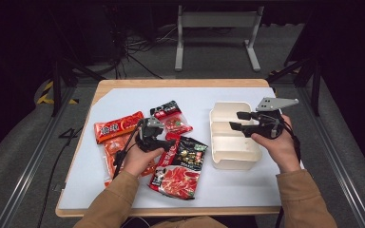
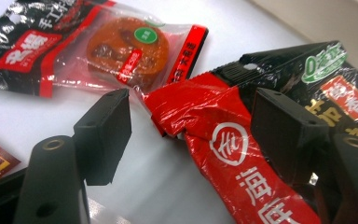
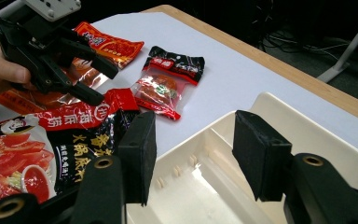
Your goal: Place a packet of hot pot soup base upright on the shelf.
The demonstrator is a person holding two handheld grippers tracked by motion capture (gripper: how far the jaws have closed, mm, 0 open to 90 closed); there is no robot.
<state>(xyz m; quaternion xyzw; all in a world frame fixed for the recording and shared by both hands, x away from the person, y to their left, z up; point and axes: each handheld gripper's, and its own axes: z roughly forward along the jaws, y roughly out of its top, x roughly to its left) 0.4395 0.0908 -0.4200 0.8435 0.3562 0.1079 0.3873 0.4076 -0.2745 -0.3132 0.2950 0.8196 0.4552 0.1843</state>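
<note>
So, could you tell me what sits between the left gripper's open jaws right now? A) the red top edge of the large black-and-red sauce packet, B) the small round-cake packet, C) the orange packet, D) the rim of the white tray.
A: in the left gripper view, the left gripper straddles the crumpled red edge of the large sauce packet, pads not yet pressing.

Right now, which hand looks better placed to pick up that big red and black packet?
Left, probably. The left gripper already has its open jaws either side of the packet's red top edge, while the right gripper hovers open over the tray.
</note>
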